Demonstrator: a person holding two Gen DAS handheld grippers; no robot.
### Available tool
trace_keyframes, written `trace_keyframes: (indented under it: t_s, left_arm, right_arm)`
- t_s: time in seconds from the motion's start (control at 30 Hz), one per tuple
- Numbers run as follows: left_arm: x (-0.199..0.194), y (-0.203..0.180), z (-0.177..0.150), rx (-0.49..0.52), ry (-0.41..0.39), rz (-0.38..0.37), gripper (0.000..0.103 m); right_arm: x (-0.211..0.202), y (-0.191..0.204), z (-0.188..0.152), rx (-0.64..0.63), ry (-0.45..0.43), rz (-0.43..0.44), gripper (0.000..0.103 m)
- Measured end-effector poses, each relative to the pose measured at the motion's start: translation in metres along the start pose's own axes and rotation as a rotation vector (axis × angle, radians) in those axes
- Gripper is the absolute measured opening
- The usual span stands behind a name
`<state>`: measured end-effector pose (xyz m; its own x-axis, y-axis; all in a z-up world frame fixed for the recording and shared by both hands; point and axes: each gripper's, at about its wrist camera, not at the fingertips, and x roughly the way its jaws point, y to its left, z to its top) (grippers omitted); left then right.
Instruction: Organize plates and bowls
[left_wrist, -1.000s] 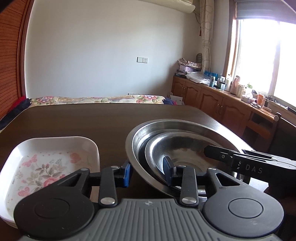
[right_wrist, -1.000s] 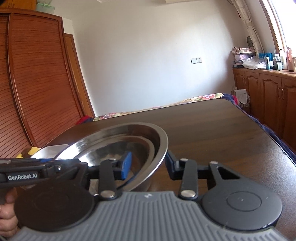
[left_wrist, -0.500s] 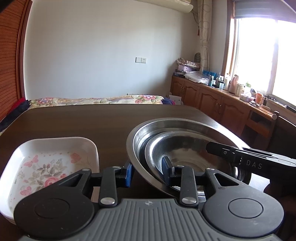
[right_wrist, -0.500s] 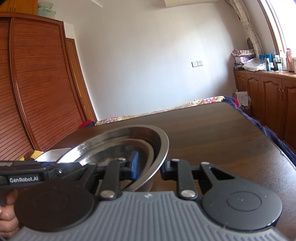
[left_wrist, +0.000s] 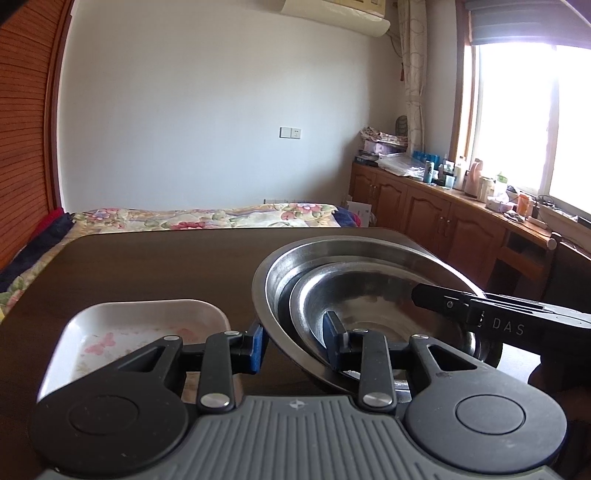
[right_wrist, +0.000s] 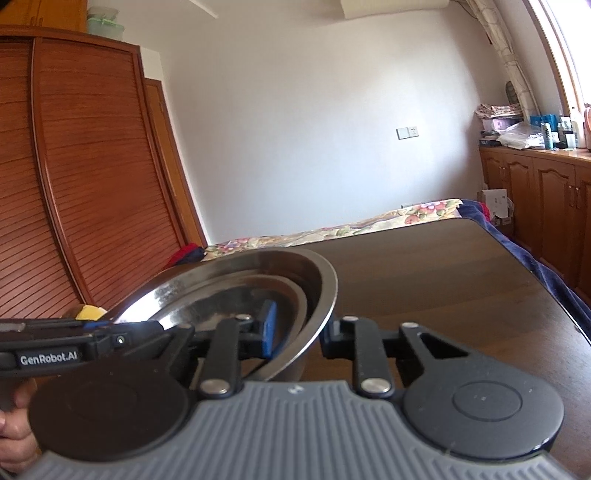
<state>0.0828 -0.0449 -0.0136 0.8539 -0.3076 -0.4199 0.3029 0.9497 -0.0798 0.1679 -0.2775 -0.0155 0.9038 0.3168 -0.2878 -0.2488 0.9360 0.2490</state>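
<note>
**Two tongs share one stack of steel bowls**

Nearest my left camera, the left tongs (left_wrist: 293, 345) sit narrowed over the near rim of the big bowl (left_wrist: 369, 247), one blue pad outside the wall and the other down inside. They hold it there, as far as I can judge. On the opposite side, the right tongs (right_wrist: 299, 332) grip the rim the same way, inner pad within and outer finger beyond the wall. I read the paired hold as a matter of balance, since a wide, slick basin taken at one edge would swing.

The small bowl (left_wrist: 388, 295) rides nested inside the big one, so both travel as a single load. The stack looks tipped slightly. Whether its base is clear of the surface (left_wrist: 166, 266) I cannot say for certain. A hand (right_wrist: 14, 432) shows at the lower left edge of the right view, on the left tool's grip.

Just left of the bowls, the white floral dish (left_wrist: 147, 314) lies flat on the surface, apart from the stack and untouched. Sorting seems about midway, with the steel nested and the dish unplaced.

Beyond the dark surface's far edge lies a bed (left_wrist: 207, 218) under a flowered cover.
</note>
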Motion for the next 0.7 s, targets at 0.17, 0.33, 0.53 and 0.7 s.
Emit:
trace_keyframes:
  t_s: [0.17,0.33,0.53,0.7]
  left_arm:
    - [-0.010,0.014,0.005,-0.013,-0.015,0.027,0.034]
    - [-0.023,0.030,0.010,-0.031,-0.030,0.061,0.034]
    - [-0.036,0.051,0.016,-0.052,-0.044,0.108,0.034]
    - [-0.043,0.067,0.018,-0.068,-0.052,0.145,0.034]
  right_arm:
    - [0.005,0.014,0.005,-0.023,0.001,0.032,0.026]
    - [0.009,0.030,0.011,-0.052,0.004,0.071,0.026]
    - [0.017,0.054,0.016,-0.081,0.010,0.113,0.026]
    - [0.027,0.073,0.017,-0.102,0.021,0.143,0.026]
